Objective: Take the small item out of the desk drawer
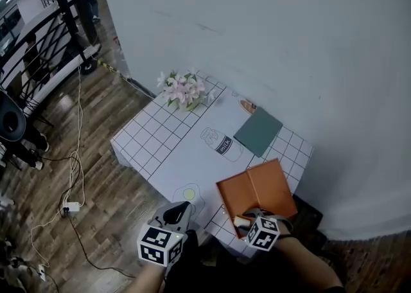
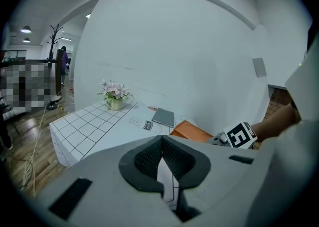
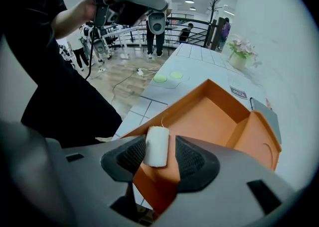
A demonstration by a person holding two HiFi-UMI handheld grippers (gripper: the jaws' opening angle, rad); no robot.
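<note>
Small white cylinder (image 3: pixel 156 146) — right gripper view: it sits at the orange drawer's (image 3: pixel 209 116) near corner, between the right gripper (image 3: pixel 162 146) jaws, which stand apart with a gap on one side. Left gripper view: left gripper (image 2: pixel 160 144) jaws together, empty, bench (image 2: pixel 94 121) beyond. Head view: drawer on the bench's near corner — right gripper at its near edge.

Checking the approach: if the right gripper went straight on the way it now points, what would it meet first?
The small white cylinder, lying between its open jaws in the orange drawer's near corner; just beyond, likely the drawer floor.
</note>
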